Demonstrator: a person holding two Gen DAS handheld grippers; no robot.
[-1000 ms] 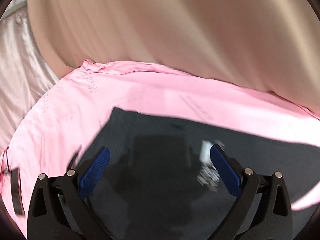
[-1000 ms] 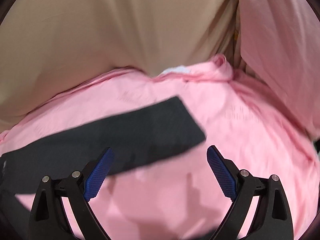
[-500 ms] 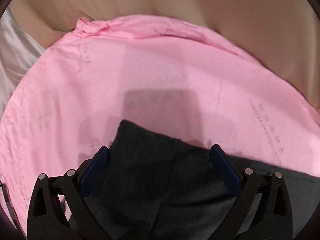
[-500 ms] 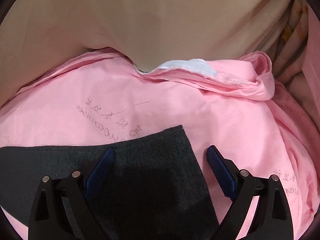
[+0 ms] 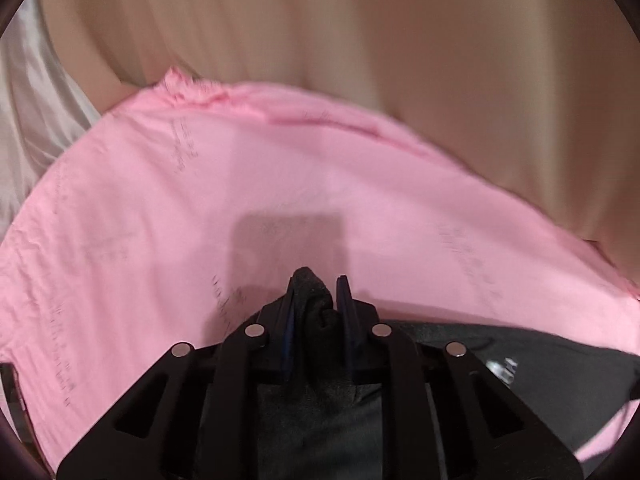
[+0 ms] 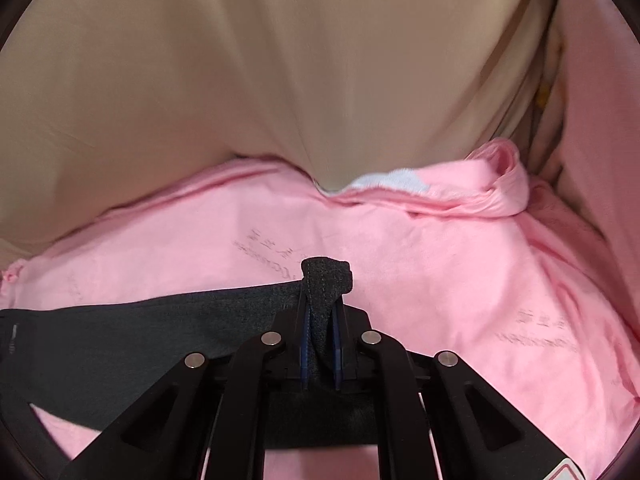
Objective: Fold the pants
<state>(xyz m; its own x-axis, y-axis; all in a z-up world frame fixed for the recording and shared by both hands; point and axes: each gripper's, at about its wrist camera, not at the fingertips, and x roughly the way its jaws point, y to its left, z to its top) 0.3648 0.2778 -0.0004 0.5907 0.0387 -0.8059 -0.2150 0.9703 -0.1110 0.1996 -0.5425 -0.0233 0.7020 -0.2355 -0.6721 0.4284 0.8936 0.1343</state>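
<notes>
On the bed, left wrist view: pink sheet [image 5: 168, 220] fills the ground, tan curtain [image 5: 360, 60] behind, pale silvery cloth [image 5: 28, 104] at far left.
Left gripper [image 5: 318, 304]: jaws have just been closing; now clenched on a bunched corner of the dark grey pants [image 5: 520, 364], a knot of fabric poking out past the tips.
Pants, left view: rest of the garment lies flat on the sheet, running off to the right; a small white label shows on it.

Right wrist view, surroundings: same pink sheet [image 6: 460, 264], rumpled at its far edge, tan curtain [image 6: 280, 80] beyond.
Right gripper [image 6: 322, 312]: jaws have just been closing; now pinching a stitched hem corner of the pants [image 6: 120, 332], fabric folded over the tips.
Pants, right view: dark band stretches away to the left, flat on the sheet.

Progress: both ends grasped, garment not yet lifted clear.
Remaining, by my reckoning: carry the gripped edge over, lay it down, square up. How many folds already exist I cannot tell.
</notes>
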